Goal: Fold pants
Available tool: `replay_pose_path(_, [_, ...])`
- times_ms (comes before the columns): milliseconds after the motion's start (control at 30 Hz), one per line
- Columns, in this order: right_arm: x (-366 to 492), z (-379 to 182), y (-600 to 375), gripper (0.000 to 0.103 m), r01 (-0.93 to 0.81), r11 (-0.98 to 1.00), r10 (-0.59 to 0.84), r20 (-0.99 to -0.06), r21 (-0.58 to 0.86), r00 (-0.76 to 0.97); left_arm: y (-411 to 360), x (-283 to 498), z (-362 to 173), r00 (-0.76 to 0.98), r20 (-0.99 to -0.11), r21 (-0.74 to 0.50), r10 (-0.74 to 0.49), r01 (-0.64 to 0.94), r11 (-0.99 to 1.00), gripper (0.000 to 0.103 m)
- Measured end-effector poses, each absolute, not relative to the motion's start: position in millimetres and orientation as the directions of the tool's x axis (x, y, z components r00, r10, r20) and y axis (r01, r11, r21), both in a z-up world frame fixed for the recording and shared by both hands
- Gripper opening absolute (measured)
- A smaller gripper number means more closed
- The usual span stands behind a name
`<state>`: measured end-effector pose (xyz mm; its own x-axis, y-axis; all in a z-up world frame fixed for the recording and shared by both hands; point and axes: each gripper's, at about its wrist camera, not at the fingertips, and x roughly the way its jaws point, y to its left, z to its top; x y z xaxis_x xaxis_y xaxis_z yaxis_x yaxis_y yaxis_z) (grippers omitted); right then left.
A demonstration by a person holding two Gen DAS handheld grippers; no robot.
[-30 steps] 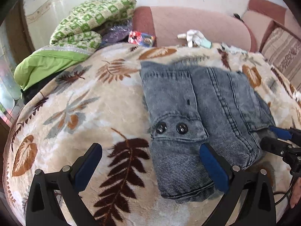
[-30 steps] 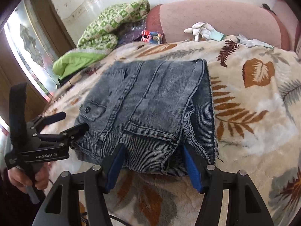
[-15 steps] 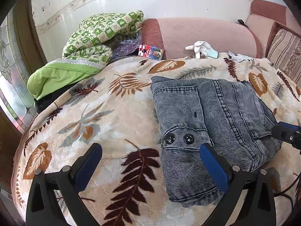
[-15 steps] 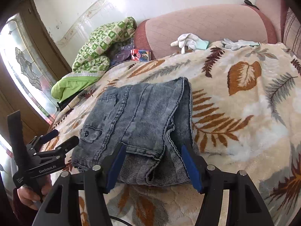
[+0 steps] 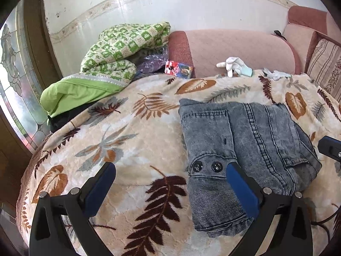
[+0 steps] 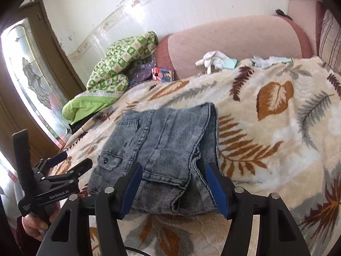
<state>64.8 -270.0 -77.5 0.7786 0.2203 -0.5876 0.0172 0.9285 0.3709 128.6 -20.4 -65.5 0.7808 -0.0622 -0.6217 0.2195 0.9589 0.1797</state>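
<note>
The grey-blue denim pants (image 5: 245,147) lie folded in a compact rectangle on the leaf-patterned blanket (image 5: 127,149), two black buttons facing me. In the left wrist view my left gripper (image 5: 170,183) is open above the blanket, its right finger just over the pants' near left corner. One tip of my right gripper (image 5: 329,148) pokes in at the right edge. In the right wrist view the pants (image 6: 166,140) lie just ahead of my right gripper (image 6: 174,188), which is open; the pads do not press the near edge. A hand (image 6: 32,224) holds my left gripper (image 6: 74,160), open at the left.
A green checked quilt (image 5: 127,47) and a lime cushion (image 5: 78,91) are piled at the back left. A pink sofa back (image 5: 234,49) runs behind, with white gloves (image 5: 232,65) and a colourful box (image 5: 179,69) at its foot. A glass door (image 6: 32,81) stands on the left.
Both grippers have drawn back and tipped upward, so more wall shows and the pants sit lower and farther off. The pants lie still. Both grippers stay open.
</note>
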Motion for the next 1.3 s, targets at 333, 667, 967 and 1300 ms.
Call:
replay_pose_path(333, [41,-50,-233,0.069,-0.061,0.974,0.16,-0.474,0.218,0.866,-14,112,-38,0.863,-0.503,0.167,-0.054,0.159,0.973,0.103])
replay_pose_path(667, [36,-50,-217,0.069,-0.063,0.987,0.124,-0.443,0.15,0.888,-7,104,-27,0.89,-0.455,0.163,-0.016,0.101,0.981,0.103])
replay_pose_path(967, [35,-51,-218,0.069,-0.052,0.988,0.113,-0.445,0.147,0.888,-1,107,-28,0.883,-0.469,0.142,0.001,0.075,0.987,0.103])
replay_pose_path(1300, [38,-55,-218,0.069,-0.048,0.989,0.109,-0.462,0.142,0.88,-5,106,-27,0.886,-0.463,0.156,-0.01,0.093,0.983,0.103])
